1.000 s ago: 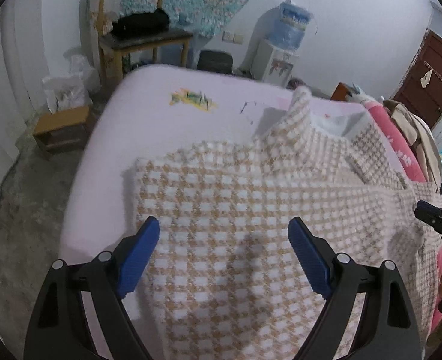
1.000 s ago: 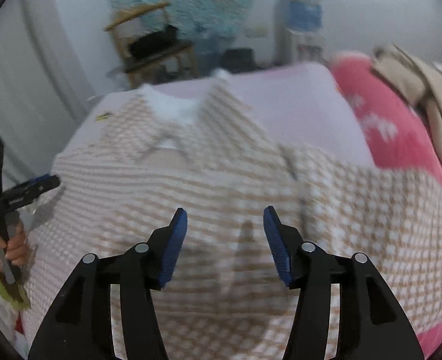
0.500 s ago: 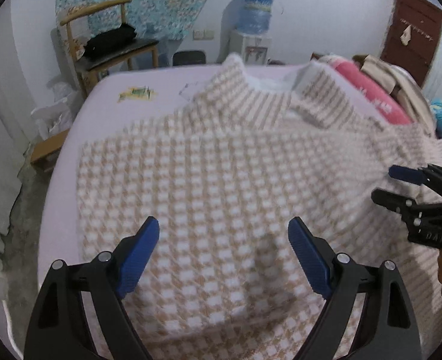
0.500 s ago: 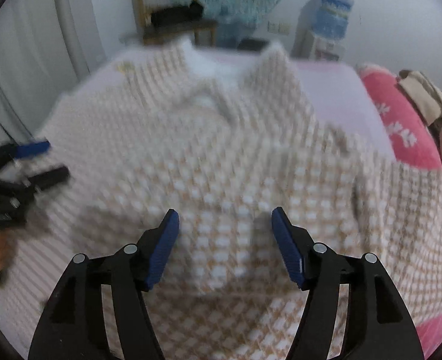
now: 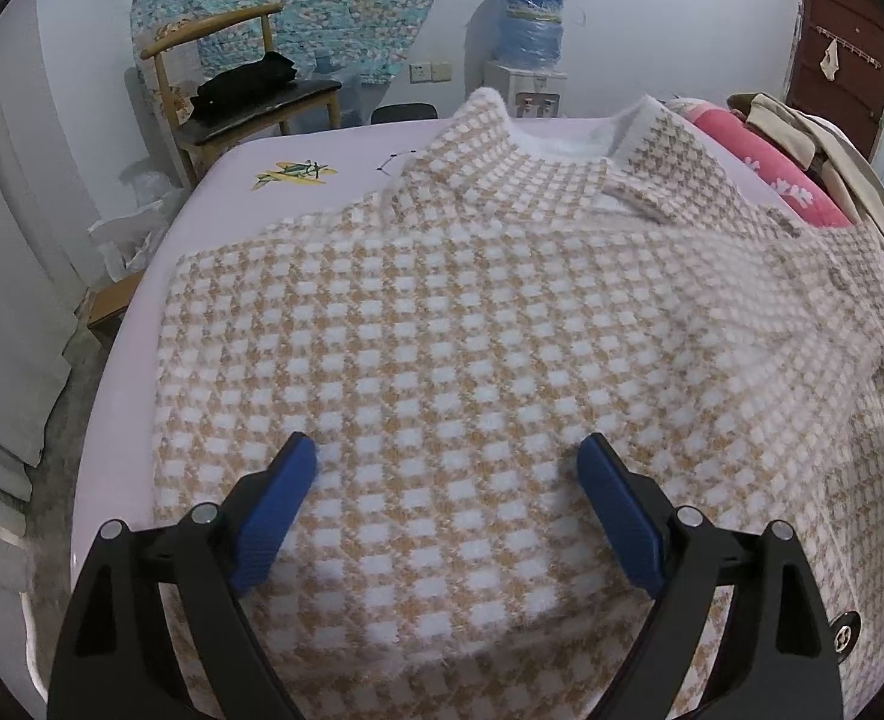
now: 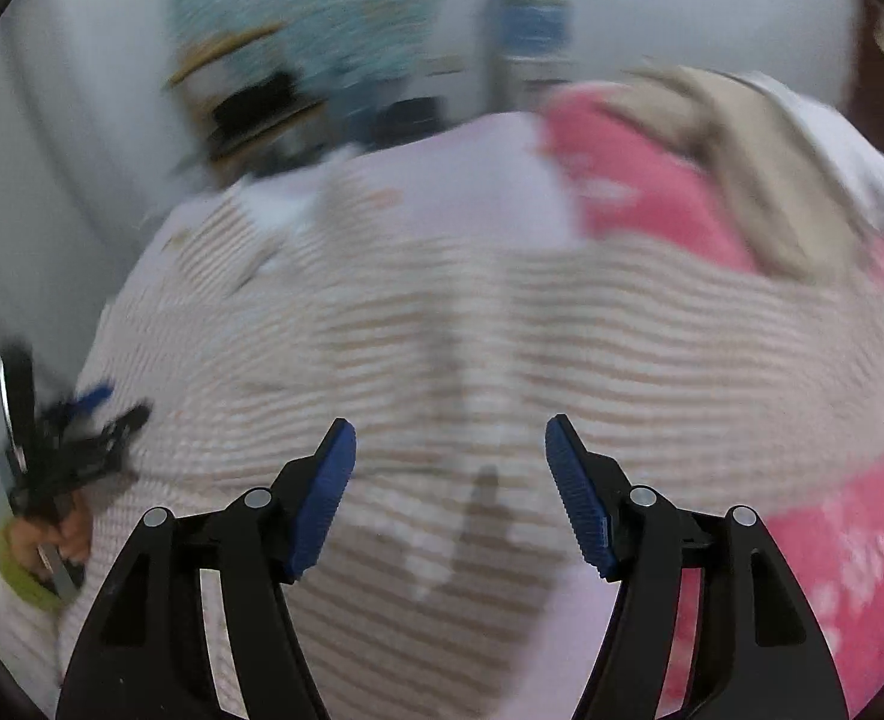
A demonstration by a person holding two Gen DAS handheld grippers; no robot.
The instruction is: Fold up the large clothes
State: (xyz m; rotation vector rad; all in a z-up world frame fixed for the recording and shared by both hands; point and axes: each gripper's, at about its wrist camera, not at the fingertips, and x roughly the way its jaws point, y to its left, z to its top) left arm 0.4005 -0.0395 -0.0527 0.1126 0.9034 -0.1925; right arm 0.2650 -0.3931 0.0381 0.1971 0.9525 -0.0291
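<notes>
Operator: While the garment [image 5: 472, 330] lies flat on the bed [image 5: 298, 180], where is its collar?

Technician: At 12 o'clock from the left tool [image 5: 448, 516]; both tools stand open, empty.

Fuzzy knitted checked coat [image 5: 472, 324] on a smooth matt bedsheet [image 5: 298, 156]; wooden chair [image 5: 226, 78]; ribbed blue pads [image 5: 274, 510] on black plastic.

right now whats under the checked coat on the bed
The checked coat lies on a pale lilac bed sheet, bare along its far-left edges. Anything else beneath it is covered.
</notes>
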